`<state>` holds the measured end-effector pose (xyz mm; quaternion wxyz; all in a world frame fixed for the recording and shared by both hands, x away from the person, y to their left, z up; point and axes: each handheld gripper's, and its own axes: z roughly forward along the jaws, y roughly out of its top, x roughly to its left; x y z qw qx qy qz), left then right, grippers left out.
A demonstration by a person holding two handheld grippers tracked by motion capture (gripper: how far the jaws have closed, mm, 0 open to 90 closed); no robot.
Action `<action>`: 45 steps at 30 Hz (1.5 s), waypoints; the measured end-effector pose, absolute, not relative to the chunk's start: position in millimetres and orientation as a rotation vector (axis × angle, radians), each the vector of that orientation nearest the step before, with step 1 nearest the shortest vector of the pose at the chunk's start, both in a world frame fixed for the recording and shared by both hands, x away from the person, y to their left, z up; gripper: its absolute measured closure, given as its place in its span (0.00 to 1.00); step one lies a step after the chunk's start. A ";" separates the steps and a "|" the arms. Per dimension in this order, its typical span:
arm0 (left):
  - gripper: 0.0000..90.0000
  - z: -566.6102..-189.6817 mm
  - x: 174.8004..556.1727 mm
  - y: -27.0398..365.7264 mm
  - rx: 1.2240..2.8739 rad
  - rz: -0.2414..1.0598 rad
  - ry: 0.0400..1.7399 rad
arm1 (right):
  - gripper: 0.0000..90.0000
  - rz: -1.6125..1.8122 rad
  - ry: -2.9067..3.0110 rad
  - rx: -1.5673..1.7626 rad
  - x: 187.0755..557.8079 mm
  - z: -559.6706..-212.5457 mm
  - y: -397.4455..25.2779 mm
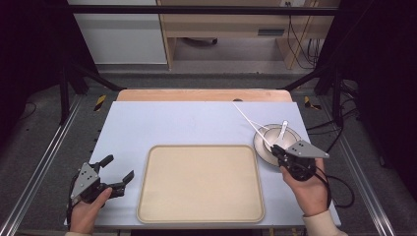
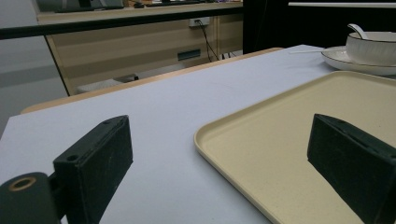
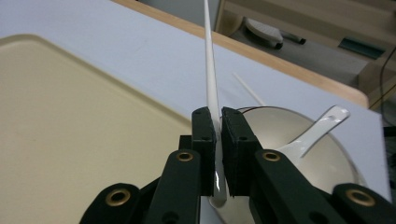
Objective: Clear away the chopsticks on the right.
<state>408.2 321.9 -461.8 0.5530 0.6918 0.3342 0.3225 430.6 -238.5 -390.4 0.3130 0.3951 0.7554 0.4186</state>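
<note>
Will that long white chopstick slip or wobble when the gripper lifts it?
Probably a bit. The right gripper pinches the chopstick near one end, so the long free part may sway or pivot. Its glossy, smooth surface looks slippery. It stays straight, so it seems stiff, not floppy.

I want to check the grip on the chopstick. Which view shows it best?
The right gripper view: the chopstick sits pinched between the right gripper's jaws. The high view shows it small, slanting over the bowl. The left gripper view shows nothing of the grip.
</note>
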 end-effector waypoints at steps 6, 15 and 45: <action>0.07 -461.6 407.6 321.3 1.638 0.763 0.787 | 0.93 1.099 2.031 1.046 420.9 -401.0 -222.0; 0.07 -461.8 407.2 320.1 1.639 0.767 0.787 | 0.93 1.092 2.071 1.059 405.6 -412.6 -206.5; 0.07 -462.2 407.1 318.5 1.638 0.757 0.785 | 0.93 1.039 2.159 1.253 344.8 -456.2 -144.5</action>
